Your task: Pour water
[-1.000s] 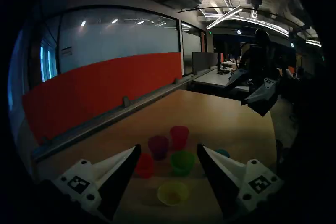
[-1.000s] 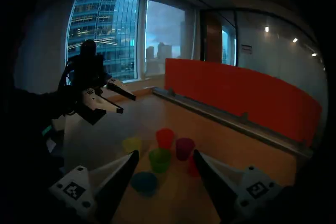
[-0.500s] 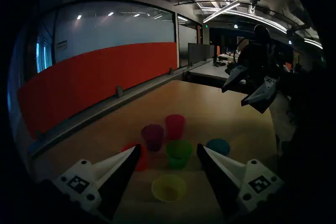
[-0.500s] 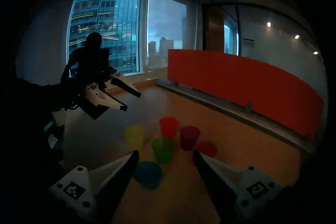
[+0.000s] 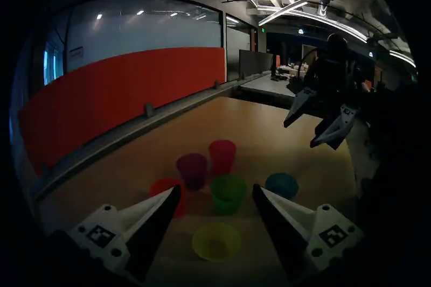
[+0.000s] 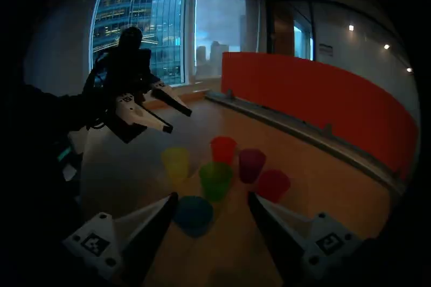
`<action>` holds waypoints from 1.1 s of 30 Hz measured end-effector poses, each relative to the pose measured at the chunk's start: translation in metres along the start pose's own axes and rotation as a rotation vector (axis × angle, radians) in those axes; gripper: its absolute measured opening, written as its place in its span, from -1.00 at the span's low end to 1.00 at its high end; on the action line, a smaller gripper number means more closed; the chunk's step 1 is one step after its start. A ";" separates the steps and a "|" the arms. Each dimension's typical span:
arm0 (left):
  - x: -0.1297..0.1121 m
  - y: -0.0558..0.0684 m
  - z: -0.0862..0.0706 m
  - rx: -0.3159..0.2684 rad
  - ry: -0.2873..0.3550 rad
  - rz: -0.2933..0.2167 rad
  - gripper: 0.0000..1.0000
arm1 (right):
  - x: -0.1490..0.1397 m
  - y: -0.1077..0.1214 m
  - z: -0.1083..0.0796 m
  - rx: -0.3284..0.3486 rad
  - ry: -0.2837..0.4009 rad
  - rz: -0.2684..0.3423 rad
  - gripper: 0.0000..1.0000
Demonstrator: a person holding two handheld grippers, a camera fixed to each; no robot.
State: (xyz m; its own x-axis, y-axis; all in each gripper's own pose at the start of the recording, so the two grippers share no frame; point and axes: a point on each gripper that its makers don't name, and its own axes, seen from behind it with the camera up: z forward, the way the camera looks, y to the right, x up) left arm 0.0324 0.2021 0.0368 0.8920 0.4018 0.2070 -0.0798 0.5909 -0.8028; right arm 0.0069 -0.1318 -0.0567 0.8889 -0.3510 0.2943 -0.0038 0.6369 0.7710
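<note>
Several small plastic cups stand clustered on a wooden table (image 5: 269, 131): yellow (image 5: 216, 241), green (image 5: 228, 194), purple (image 5: 192, 170), pink-red (image 5: 222, 156), blue (image 5: 282, 185), and an orange-red one (image 5: 166, 190) partly behind a finger. My left gripper (image 5: 215, 190) is open above the near side of the cluster and holds nothing. My right gripper (image 5: 299, 134) hangs open in the air at the far right. In the right gripper view, the right gripper (image 6: 211, 196) is open over the blue (image 6: 193, 215) and green (image 6: 215, 179) cups. The left gripper (image 6: 179, 121) is open beyond the yellow cup (image 6: 175, 163).
An orange partition (image 5: 118, 88) on a grey rail runs along the table's far side. Large windows (image 6: 161, 28) lie behind the left gripper and the dark figure of the person holding it. The room is dim.
Both views have shifted, so the cups sit a little higher in view. The orange-red cup has come out from behind a finger. Both grippers stayed open.
</note>
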 end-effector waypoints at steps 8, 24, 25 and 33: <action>-0.008 0.001 0.010 -0.014 -0.019 0.003 0.98 | -0.021 -0.007 0.017 0.024 -0.029 -0.007 1.00; -0.017 0.003 0.026 -0.035 -0.041 0.006 0.97 | -0.055 -0.024 0.044 0.064 -0.081 -0.016 1.00; -0.018 0.003 0.027 -0.036 -0.041 0.004 0.98 | -0.057 -0.025 0.045 0.066 -0.085 -0.015 1.00; -0.022 0.002 0.032 -0.042 -0.051 0.002 0.98 | -0.075 -0.029 0.057 0.081 -0.116 -0.016 1.00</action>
State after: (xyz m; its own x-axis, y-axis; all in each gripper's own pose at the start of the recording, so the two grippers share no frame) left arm -0.0019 0.2171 0.0487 0.8678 0.4389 0.2331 -0.0617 0.5606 -0.8258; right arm -0.0858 -0.1627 -0.0692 0.8305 -0.4401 0.3415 -0.0316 0.5749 0.8176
